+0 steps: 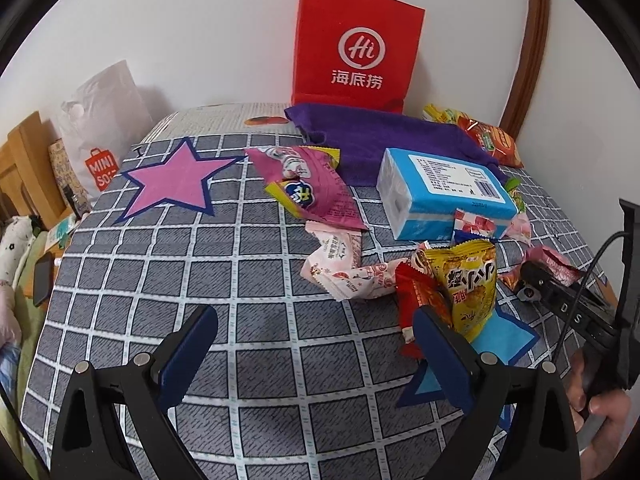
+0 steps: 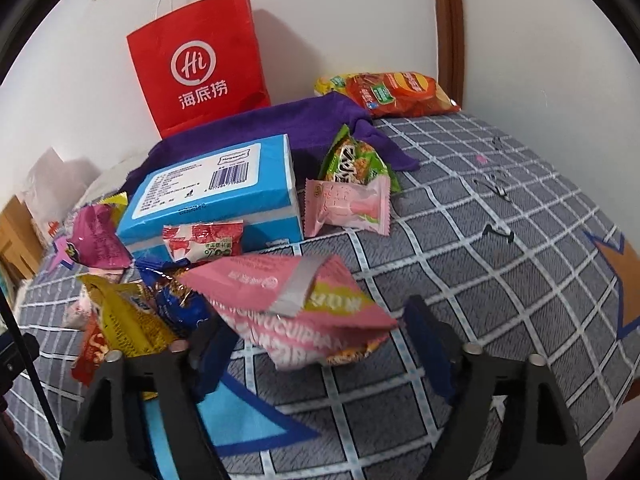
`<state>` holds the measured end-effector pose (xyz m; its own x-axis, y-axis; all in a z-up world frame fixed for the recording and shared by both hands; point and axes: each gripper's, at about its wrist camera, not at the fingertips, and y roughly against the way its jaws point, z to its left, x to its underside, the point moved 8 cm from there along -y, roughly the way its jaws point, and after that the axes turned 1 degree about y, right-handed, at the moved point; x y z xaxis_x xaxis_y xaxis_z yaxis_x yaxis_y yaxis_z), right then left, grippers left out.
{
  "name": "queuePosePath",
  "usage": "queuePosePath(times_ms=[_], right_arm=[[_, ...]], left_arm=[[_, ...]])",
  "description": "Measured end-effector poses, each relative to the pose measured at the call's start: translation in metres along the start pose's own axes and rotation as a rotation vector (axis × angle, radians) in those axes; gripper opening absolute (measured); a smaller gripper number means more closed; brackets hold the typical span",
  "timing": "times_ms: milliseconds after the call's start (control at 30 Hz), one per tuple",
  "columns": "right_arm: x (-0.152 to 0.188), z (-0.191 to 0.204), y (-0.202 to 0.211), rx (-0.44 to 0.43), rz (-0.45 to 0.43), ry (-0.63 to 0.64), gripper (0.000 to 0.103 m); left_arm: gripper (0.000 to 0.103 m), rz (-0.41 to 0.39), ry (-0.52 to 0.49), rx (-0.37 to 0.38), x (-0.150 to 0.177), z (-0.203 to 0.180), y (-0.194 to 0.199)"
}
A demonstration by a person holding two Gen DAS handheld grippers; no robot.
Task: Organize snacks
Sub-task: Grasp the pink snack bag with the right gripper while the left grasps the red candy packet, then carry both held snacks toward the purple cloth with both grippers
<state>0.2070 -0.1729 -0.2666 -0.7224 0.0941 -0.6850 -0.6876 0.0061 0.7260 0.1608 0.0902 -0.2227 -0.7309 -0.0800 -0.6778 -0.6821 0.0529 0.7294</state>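
My left gripper hangs open over bare checked cloth, with nothing between its blue fingers. Just right of it lies a snack pile: a yellow packet, a red packet and pink-white packets. My right gripper is low over a crumpled pink packet, which lies between its jaws. The left pad is at the packet's edge; the right pad stands a little clear of its corner. A pink star and a blue star mark the tablecloth.
A blue tissue box sits mid-table on a purple cloth, with a red paper bag behind it at the wall. Chip bags, a green packet and a pink sweet lie beyond. A hand holds the right gripper.
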Motion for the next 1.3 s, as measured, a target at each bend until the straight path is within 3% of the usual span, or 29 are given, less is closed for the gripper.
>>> queuePosePath(times_ms=[100, 133, 367, 600, 833, 933, 1033, 1300], right_arm=[[-0.002, 0.003, -0.001, -0.004, -0.002, 0.028, 0.046], [-0.002, 0.003, -0.002, -0.009, 0.0, 0.03, 0.045], [-0.003, -0.01, 0.004, -0.006, 0.003, 0.018, 0.043], [-0.001, -0.027, 0.01, -0.006, 0.014, -0.007, 0.043], [0.001, -0.03, 0.01, -0.02, 0.018, -0.008, 0.043], [0.002, -0.029, 0.009, -0.025, 0.021, -0.01, 0.043], [0.001, -0.03, 0.01, -0.028, 0.023, -0.008, 0.043], [-0.01, -0.026, 0.032, -0.029, 0.007, 0.014, 0.041]], left_arm=[[0.098, 0.011, -0.011, 0.012, -0.001, -0.005, -0.005], [0.097, 0.013, -0.013, 0.02, -0.001, -0.008, -0.006], [0.094, 0.039, -0.073, 0.052, 0.001, -0.035, -0.019], [0.083, 0.088, -0.12, 0.067, 0.01, -0.058, -0.039], [0.082, 0.115, -0.136, 0.089, 0.014, -0.071, -0.053], [0.068, 0.141, -0.139, 0.084, 0.019, -0.074, -0.061], [0.044, 0.131, -0.146, 0.07, 0.017, -0.074, -0.059], [0.04, 0.124, -0.127, 0.093, 0.009, -0.069, -0.038]])
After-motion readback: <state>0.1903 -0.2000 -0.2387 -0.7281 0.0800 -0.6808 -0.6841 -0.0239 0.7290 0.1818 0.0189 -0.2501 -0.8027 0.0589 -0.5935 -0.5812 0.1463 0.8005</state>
